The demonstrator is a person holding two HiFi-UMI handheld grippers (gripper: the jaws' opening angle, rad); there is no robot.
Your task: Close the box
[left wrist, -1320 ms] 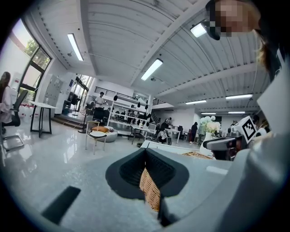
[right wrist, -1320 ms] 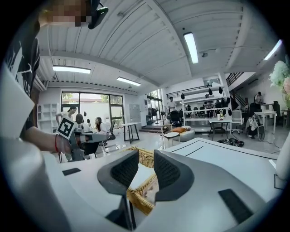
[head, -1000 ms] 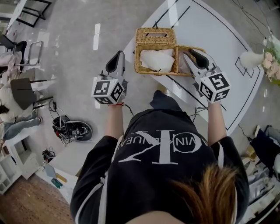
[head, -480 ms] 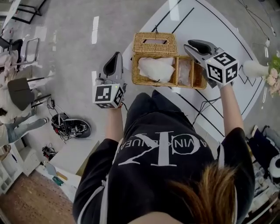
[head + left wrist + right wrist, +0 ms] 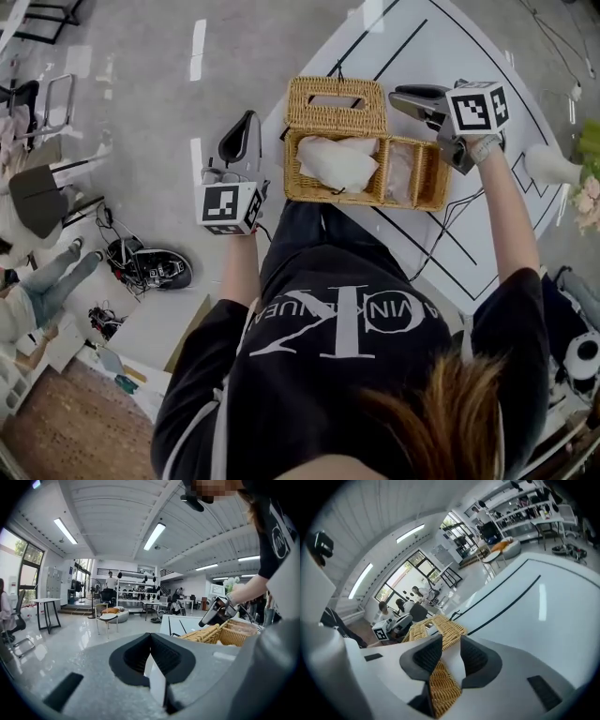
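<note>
A wicker box (image 5: 361, 200) stands on the white table (image 5: 450, 56), with its lid (image 5: 336, 105) thrown back on the far side. White tissue (image 5: 337, 159) fills its left compartment. My right gripper (image 5: 397, 95) is held level by the lid's right edge and points left at it. In the right gripper view the jaws (image 5: 451, 641) are opening, and the lid (image 5: 436, 625) shows through the gap beyond the tips with no pad pressing on it. My left gripper (image 5: 246, 120) hangs left of the box over the floor. Its jaws (image 5: 150, 637) are shut with nothing in them.
A white vase (image 5: 553, 164) with flowers (image 5: 586, 192) stands at the table's right edge. A cable (image 5: 441, 225) runs off the near side of the table. On the floor to the left lie a dark device (image 5: 150, 267) and chairs (image 5: 42, 192).
My right gripper has risen from the box's near right corner and swung to the far side beside the lid, now pointing left. The left gripper has barely moved.
</note>
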